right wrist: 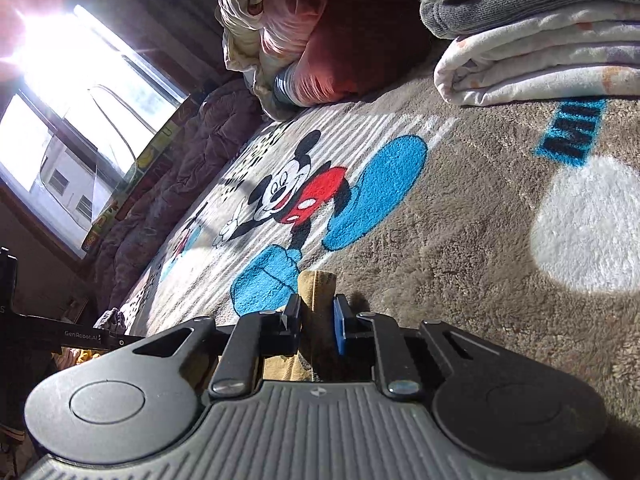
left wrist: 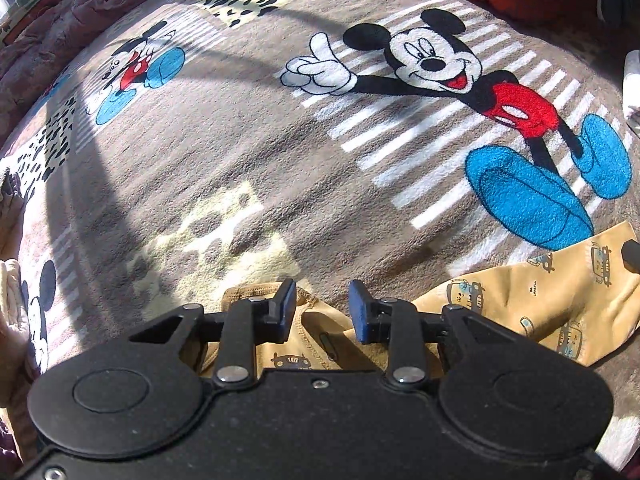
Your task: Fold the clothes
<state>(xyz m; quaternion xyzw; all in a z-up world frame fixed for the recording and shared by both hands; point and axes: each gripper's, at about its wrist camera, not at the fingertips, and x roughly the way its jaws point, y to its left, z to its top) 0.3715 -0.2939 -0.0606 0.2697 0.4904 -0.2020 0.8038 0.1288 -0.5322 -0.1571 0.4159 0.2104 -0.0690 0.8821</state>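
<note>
While the mustard garment (left wrist: pixel 560 304) is spread on the cartoon blanket (left wrist: pixel 248 152), the left gripper (left wrist: pixel 322 308) is held over its cuffed end with jaws spread, nothing between them. From those jaws the cloth runs out toward 3 o'clock, long axis roughly left-right. At that far end the right gripper (right wrist: pixel 316 326) is seen pinching a ribbed hem of the same fabric, jaws pressed onto it. Only the left view shows the garment's lay; only the right view shows a folded stack (right wrist: pixel 540 40) at 1 o'clock. The left gripper is judged nearer the free end.
</note>
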